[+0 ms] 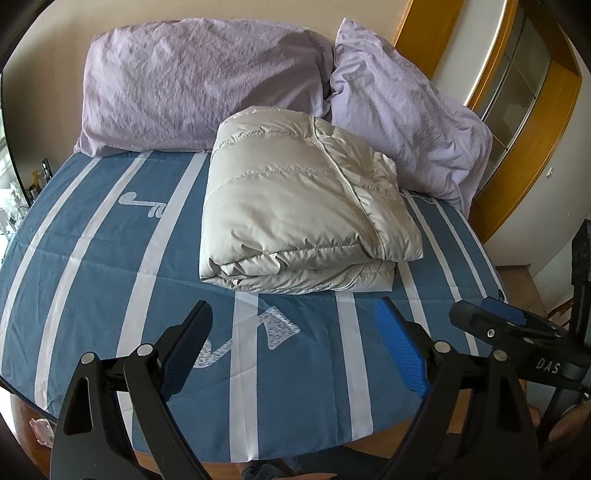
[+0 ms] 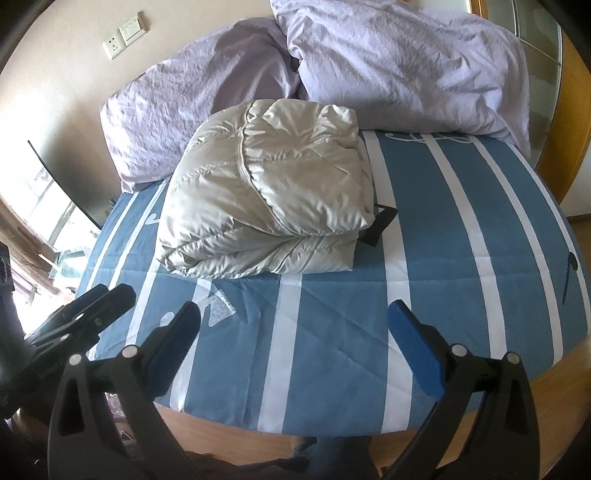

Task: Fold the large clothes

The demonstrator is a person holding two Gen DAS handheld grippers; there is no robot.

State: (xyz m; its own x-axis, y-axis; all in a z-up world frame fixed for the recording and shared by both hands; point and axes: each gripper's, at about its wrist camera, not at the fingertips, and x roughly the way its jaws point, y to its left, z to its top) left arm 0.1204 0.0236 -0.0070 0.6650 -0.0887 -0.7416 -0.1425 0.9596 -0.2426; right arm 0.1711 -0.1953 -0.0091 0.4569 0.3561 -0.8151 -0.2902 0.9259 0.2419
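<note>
Bed [image 1: 92, 266]: covered by blue sheet with white stripes, wooden frame visible at near edge.

Two lilac pillows at far edge: left pillow [image 1: 199, 85] lying flat against wall; right pillow [image 1: 406, 122] propped at far right corner, touching its neighbour.

Folded cream puffer jacket [image 1: 295, 206]: resting on sheet near middle of bed, toward far edge, just in front of both pillows. Folded into compact stacked bundle, zipper seam running across top layer. Dark strap-like piece [image 2: 380, 221] protruding from right side of bundle; possibly a tag or loop, not identifiable.

Left gripper [image 1: 293, 350]: over near edge of bed, blue-padded jaws spread wide, nothing between them, clear of jacket.

Right gripper [image 2: 293, 350]: over near edge beside left gripper, jaws likewise spread wide, holding nothing, clear of jacket.

Wall socket and switch [image 2: 123, 35]: on wall above left pillow.
</note>
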